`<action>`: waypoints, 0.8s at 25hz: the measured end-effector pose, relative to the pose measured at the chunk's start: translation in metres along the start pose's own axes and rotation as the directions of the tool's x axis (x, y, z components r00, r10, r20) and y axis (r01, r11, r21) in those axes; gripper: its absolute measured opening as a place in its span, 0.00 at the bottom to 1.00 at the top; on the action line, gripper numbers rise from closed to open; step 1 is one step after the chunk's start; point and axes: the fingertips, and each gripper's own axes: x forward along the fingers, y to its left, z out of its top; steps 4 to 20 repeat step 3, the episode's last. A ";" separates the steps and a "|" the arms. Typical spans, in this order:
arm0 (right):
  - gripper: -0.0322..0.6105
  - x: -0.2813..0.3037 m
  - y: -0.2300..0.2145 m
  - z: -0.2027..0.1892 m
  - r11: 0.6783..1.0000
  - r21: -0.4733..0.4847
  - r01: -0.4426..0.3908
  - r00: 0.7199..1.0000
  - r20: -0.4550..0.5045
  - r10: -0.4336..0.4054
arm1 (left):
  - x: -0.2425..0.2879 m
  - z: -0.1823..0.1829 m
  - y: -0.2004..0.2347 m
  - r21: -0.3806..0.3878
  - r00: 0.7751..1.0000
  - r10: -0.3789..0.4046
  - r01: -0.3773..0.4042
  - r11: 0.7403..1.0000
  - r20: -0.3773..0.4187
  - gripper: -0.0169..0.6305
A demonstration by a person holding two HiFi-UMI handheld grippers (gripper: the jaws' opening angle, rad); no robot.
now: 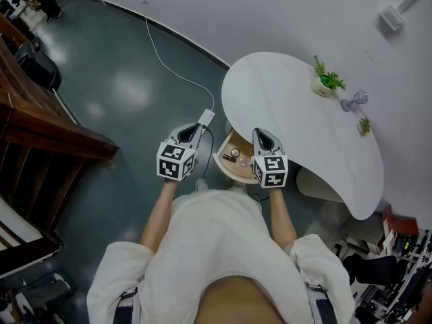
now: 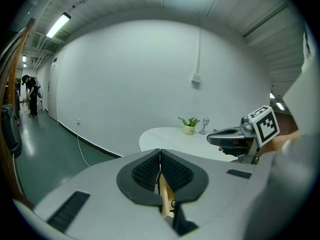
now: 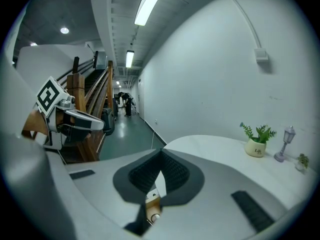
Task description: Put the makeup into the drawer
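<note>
The wooden drawer point(image 1: 233, 172) stands pulled out from under the white table point(image 1: 297, 106). Small makeup pieces point(image 1: 233, 156) lie inside it: a dark stick, a round item and a pinkish one. My left gripper point(image 1: 192, 131) hovers left of the drawer over the floor, its jaws shut and empty point(image 2: 160, 153). At the drawer's right side, my right gripper point(image 1: 262, 134) is also shut with nothing held point(image 3: 161, 155). Each gripper view shows a sliver of the drawer point(image 2: 164, 194) point(image 3: 152, 204) below the pads. The right gripper point(image 2: 222, 137) also shows in the left gripper view.
On the table stand a potted plant point(image 1: 327, 81), a small lilac lamp figure point(image 1: 356, 100) and a tiny plant point(image 1: 364, 125). A power strip point(image 1: 206, 118) with a white cable lies on the floor. A wooden staircase point(image 1: 47, 127) rises at the left. Clutter fills the bottom right.
</note>
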 end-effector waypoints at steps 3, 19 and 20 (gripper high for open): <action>0.05 -0.001 0.002 0.001 1.000 -0.005 -0.002 1.000 0.002 0.002 | -0.001 -0.001 -0.001 0.006 1.000 0.003 -0.003 1.000 0.000 0.05; 0.05 -0.001 0.002 0.001 1.000 -0.005 -0.002 1.000 0.002 0.002 | -0.001 -0.001 -0.001 0.006 1.000 0.003 -0.003 1.000 0.000 0.05; 0.05 -0.001 0.002 0.001 1.000 -0.005 -0.002 1.000 0.002 0.002 | -0.001 -0.001 -0.001 0.006 1.000 0.003 -0.003 1.000 0.000 0.05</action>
